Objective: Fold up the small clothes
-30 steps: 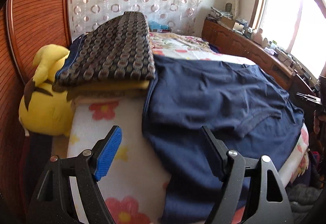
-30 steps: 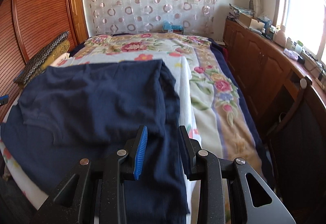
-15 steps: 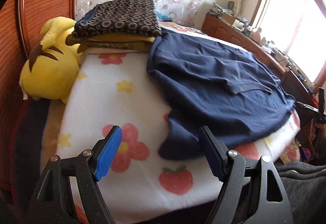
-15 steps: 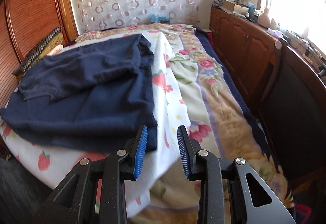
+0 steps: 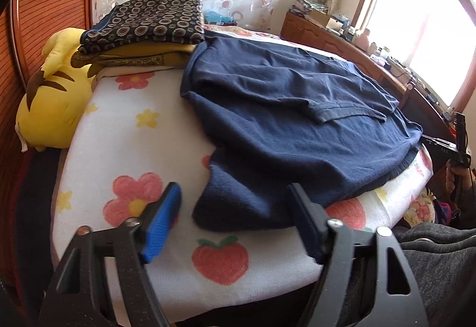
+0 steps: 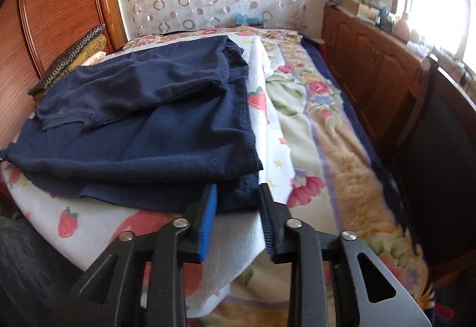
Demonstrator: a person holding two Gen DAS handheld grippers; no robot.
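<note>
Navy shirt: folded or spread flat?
Partly folded: navy shirt has one side and sleeve doubled over its body; no compact fold yet.

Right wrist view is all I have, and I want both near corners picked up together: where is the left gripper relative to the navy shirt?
Observer: The left gripper is open and low over the blanket. The near left corner of the navy shirt shows inside its opening, not gripped.
Operator: Is there anything further left that I could bump?
Observer: A yellow plush toy lies off to the left, next to the folded stack and apart from the shirt.
</note>
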